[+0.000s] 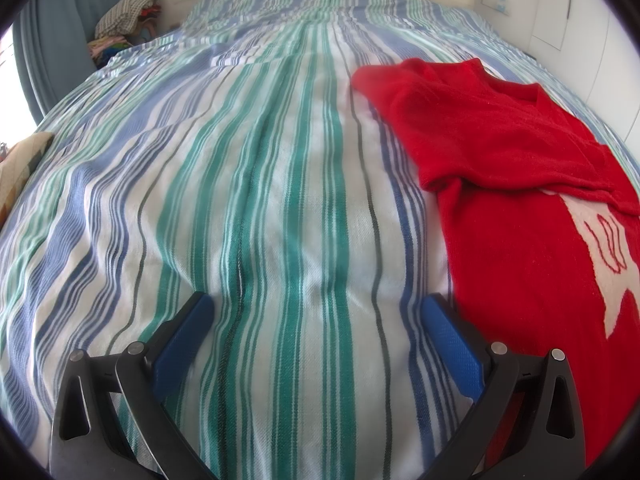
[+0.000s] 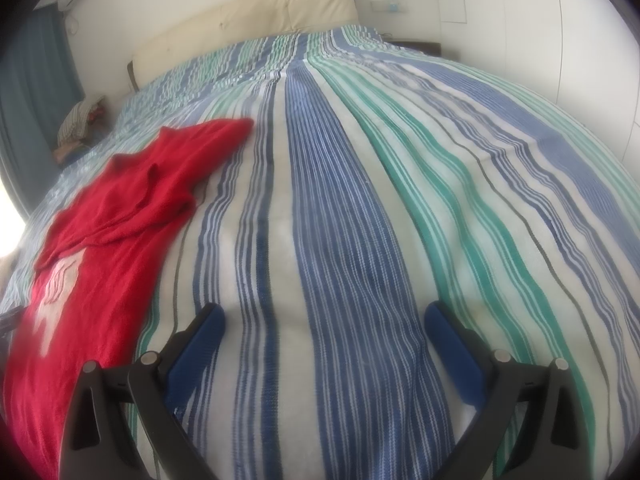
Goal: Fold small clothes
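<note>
Lying lengthwise between both spread, empty claws: red sweater (image 1: 520,184) on striped bedspread (image 1: 260,200), sleeves crossed. Best pinching hem corners with left gripper (image 1: 316,312) and right gripper (image 2: 324,320) together, lifting evenly.

A wide bed under a blue, green and white striped cover (image 1: 280,200) meets a cream padded headboard (image 2: 256,20); white walls (image 2: 520,20), blue curtain (image 1: 52,40) beside bright daylight.
</note>
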A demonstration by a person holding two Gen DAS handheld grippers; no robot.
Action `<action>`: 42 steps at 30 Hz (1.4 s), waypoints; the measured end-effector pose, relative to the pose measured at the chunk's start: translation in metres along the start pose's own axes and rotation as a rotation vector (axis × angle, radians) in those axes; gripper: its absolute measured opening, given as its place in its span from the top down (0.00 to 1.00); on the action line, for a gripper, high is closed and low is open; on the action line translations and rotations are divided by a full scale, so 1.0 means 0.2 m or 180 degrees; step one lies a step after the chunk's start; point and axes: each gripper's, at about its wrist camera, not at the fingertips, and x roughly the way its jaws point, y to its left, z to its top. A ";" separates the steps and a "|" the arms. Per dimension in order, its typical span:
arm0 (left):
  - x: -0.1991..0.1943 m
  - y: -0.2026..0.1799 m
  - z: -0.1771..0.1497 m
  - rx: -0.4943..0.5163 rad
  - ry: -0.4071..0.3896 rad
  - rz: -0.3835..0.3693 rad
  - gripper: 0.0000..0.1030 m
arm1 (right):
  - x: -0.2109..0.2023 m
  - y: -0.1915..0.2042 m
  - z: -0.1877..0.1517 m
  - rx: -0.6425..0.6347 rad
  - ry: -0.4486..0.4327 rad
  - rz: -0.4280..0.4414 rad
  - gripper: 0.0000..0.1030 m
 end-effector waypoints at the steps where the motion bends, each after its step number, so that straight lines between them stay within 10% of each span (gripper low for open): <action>1: 0.00 0.00 0.00 0.0000 0.0000 0.0000 0.00 | 0.00 0.00 0.00 0.0000 0.0000 0.0001 0.04; 35: 0.01 0.01 0.00 -0.0017 0.0003 -0.0023 0.00 | 0.00 0.01 0.00 -0.0038 0.0011 -0.0031 0.03; 42: -0.02 0.02 0.08 -0.0044 0.0327 -0.0144 0.04 | 0.01 0.02 0.00 -0.0050 0.0030 -0.0022 0.01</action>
